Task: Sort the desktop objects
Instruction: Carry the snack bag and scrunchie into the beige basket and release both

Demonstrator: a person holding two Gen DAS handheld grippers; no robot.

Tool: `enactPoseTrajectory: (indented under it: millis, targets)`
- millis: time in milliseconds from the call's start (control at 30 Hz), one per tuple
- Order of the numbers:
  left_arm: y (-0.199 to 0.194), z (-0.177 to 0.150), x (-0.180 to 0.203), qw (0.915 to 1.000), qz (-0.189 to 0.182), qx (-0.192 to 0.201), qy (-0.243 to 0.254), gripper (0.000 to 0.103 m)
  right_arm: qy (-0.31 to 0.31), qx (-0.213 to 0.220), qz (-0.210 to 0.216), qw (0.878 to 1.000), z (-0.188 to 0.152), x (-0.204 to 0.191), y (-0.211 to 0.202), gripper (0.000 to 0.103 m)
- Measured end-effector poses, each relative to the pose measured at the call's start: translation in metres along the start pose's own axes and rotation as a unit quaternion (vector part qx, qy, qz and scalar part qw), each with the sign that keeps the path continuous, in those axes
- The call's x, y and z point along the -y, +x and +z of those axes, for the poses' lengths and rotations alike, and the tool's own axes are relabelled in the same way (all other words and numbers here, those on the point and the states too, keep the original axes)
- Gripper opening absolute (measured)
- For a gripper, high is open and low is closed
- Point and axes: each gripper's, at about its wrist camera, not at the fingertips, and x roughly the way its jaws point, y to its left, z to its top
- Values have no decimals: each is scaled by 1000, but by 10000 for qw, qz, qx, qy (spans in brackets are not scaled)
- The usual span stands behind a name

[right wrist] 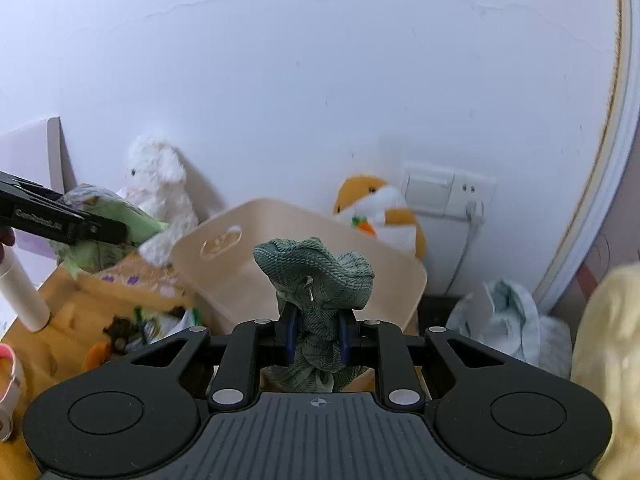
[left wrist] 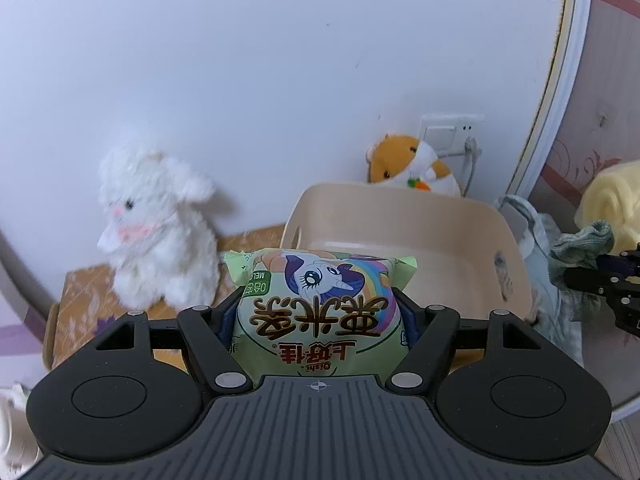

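My left gripper is shut on a puffy green snack bag printed with a cartoon pony, held above the table in front of a beige plastic basket. My right gripper is shut on a bunched grey-green cloth, which sticks up between the blue pads. In the right wrist view the same basket lies just beyond the cloth, and the left gripper with its snack bag shows at the far left. In the left wrist view the right gripper's cloth shows at the right edge.
A white plush lamb and an orange hamster plush lean on the wall behind the basket. A pale blue cloth heap and a yellow plush lie to the right. A white bottle and small clutter sit on the orange tablecloth.
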Motion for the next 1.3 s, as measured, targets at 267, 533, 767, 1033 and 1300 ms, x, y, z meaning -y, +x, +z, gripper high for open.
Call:
enactPoseTrajectory:
  millis: [267,533,767,1033,1300]
  targets:
    - [43,32,32,9996,-31,-27,292,73,45,-75,95,9999,23,15,45,19]
    - [111,42,58,9978,-123,-607,232,73,130,-350,159,9992,26,23,96,19]
    - [165,30,75,9927,31,-1103,482,73,100,-599,113,9981,19,27,131,19]
    - [188,15,78,9886,97,-1361,641,74,-33,-997,85,9950,9,24,157,20]
    - [175,15,81,9887,3,-1271,801,78,-274,-1131,36,9932,4,14,154,55]
